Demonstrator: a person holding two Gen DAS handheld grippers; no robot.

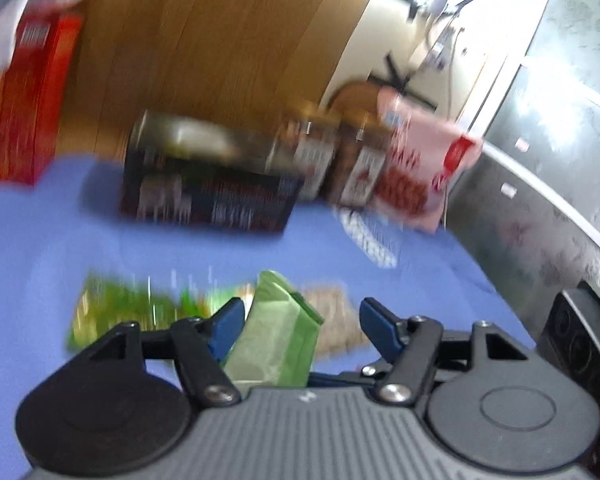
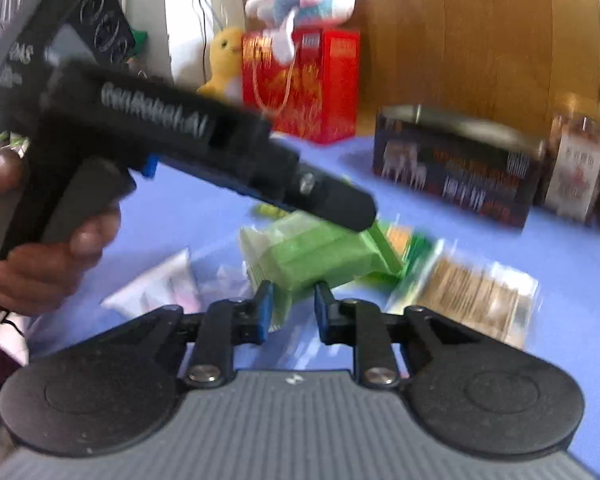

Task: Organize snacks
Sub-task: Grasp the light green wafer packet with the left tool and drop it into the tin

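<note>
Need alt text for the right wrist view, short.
Motion-blurred view: the right gripper, jaws parted, sits just short of a light green snack packet on the blue tablecloth. The left gripper, held in a hand, reaches over that packet; a dark printed box stands behind.

The left wrist camera sits low over the blue table (image 1: 220,248), looking along its fingers toward the wood wall (image 1: 220,40), tilted. The right wrist camera looks from beside it, the same way, level. Both views share the green packet (image 1: 276,332) (image 2: 320,256), black box (image 1: 208,192) (image 2: 456,172) and red box (image 1: 24,100) (image 2: 320,80).
</note>
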